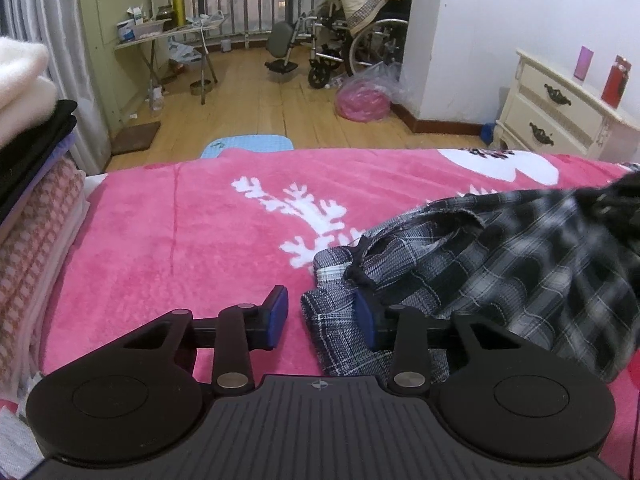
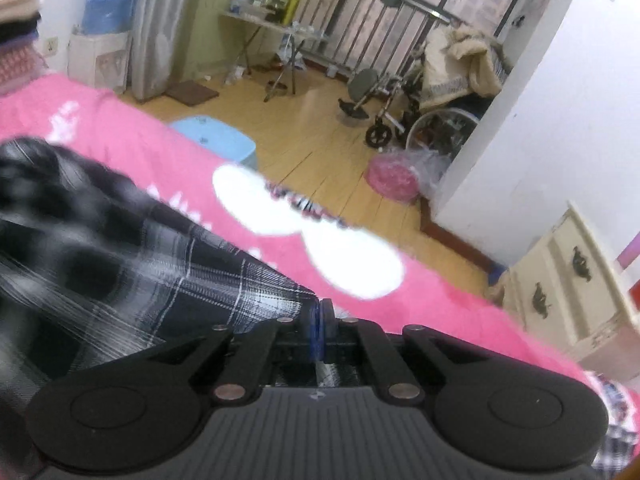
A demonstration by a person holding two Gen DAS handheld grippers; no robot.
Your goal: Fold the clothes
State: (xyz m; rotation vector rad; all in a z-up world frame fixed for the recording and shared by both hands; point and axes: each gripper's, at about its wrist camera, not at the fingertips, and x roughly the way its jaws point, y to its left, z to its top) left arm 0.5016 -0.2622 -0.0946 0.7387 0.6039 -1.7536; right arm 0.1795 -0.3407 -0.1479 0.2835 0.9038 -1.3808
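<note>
A black, grey and white plaid garment [image 1: 500, 264] lies crumpled on the pink blanket [image 1: 180, 240] covering the bed, with one end lifted toward the right. My left gripper [image 1: 322, 316] hovers low at the garment's near-left edge. Its jaws are apart: a fold of the plaid cloth sits between them against the right pad, and the left pad [image 1: 278, 312] stands clear of it. In the right wrist view my right gripper [image 2: 322, 312] is shut on a corner of the plaid garment [image 2: 160, 264], which stretches away to the left, blurred.
A stack of folded clothes [image 1: 36, 184] stands on the bed's left side. Beyond the bed edge are a blue stool [image 1: 248, 146], wooden floor, a pink bag [image 1: 362, 100], a wheelchair [image 1: 360, 40], and a cream nightstand [image 1: 560, 116] at the right.
</note>
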